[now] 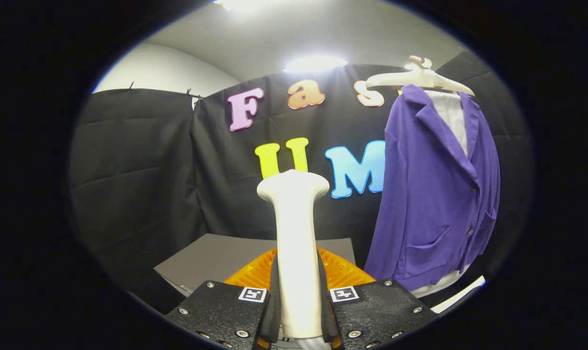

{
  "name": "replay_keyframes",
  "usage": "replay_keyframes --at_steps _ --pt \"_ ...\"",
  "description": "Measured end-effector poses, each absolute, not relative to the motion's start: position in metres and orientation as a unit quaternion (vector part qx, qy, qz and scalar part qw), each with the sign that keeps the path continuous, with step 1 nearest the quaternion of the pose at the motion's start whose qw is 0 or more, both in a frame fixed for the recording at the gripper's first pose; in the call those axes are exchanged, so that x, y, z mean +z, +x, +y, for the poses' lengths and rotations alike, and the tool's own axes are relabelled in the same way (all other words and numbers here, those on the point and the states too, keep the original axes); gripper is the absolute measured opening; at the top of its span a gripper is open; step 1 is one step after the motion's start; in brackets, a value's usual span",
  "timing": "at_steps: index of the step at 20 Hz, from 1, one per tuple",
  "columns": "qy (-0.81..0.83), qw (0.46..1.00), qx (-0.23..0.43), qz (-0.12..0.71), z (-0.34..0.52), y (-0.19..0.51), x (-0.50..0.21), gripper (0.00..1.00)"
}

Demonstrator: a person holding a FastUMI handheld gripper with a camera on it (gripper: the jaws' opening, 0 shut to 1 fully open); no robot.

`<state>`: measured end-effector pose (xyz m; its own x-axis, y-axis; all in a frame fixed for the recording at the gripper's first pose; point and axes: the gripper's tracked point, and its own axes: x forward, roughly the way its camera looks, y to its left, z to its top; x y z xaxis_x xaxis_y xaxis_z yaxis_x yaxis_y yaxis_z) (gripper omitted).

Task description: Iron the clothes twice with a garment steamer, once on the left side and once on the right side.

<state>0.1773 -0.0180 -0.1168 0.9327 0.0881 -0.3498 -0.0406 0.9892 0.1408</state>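
So the garment steamer is being gripped upright right now, its white handle being squeezed from both sides by the gripper, both fingers pressed against it, so the claw is clenched on the steamer and nothing is slipping as far as can be told. The flared white head is being pointed up, at roughly 12 o'clock from the fingers. An orange ribbed stand is being seen just behind the handle, sitting on a grey tabletop. The clothes, a purple jacket over a white shirt, are being kept on a white hanger off at about 2 o'clock from the fingers, well apart from the steamer head. Nothing is being touched on the fabric yet, so this is probably the carry step: steamer picked up, first pass not yet begun. Next, the head is likely needing to be swung over toward 2 o'clock, turned to face the cloth, and brought in near one front panel before being drawn down it. Which side gets done first can't be told from here.
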Motion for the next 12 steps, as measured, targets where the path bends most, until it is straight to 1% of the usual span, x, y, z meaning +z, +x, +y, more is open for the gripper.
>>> replay_keyframes --at_steps 7,12 --pt "0.056 0.986 -0.02 0.153 -0.087 0.13 -0.081 0.33" --pt "0.047 0.986 -0.057 0.15 -0.128 0.128 -0.069 0.33"
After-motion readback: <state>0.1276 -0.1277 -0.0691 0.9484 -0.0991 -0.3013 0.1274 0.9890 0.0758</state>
